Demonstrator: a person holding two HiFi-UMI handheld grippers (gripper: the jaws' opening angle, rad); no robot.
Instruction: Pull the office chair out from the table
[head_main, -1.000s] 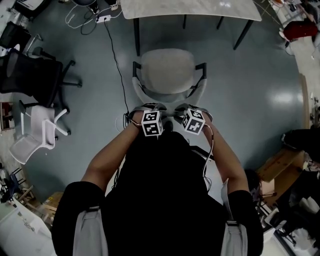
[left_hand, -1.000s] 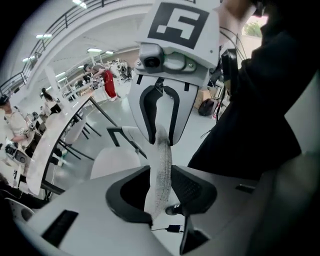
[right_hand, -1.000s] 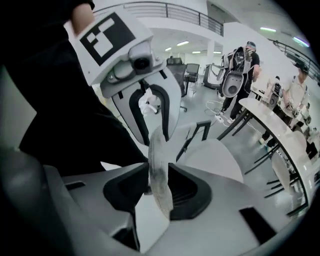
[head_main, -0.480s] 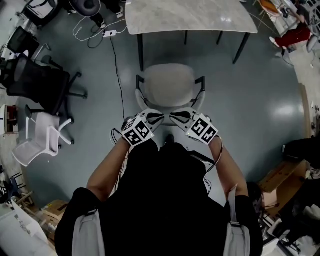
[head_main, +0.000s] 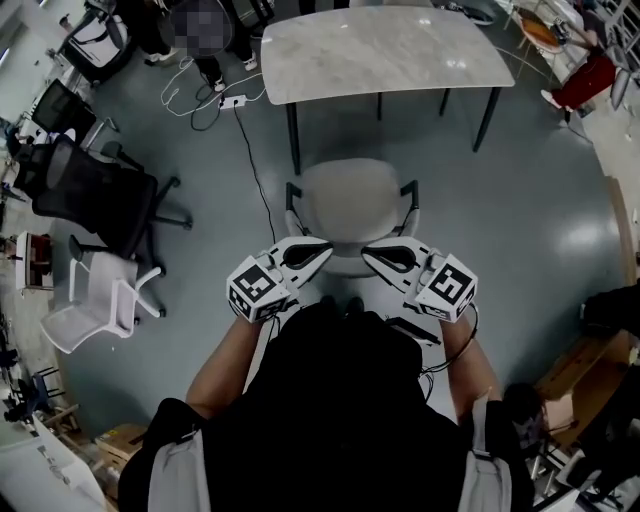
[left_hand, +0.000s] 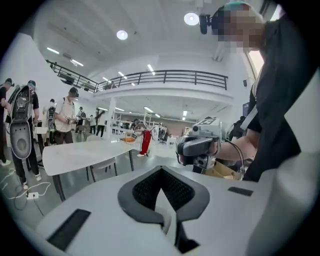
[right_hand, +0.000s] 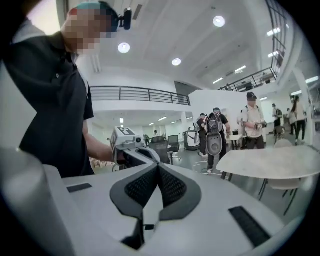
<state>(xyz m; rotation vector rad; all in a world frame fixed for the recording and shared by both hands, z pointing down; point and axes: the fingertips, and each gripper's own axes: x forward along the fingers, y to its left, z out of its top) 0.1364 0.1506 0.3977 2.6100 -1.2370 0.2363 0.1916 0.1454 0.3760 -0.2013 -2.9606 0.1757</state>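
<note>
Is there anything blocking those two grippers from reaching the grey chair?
Nothing visible does. The left gripper and right gripper, both shut and empty, hang right by the near edge of the office chair.

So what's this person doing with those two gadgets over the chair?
A person holds a gripper in each hand. The left gripper and right gripper are both shut on nothing, held up in front of the body and pointing towards each other. The office chair stands clear of the table, with neither gripper on it.
</note>
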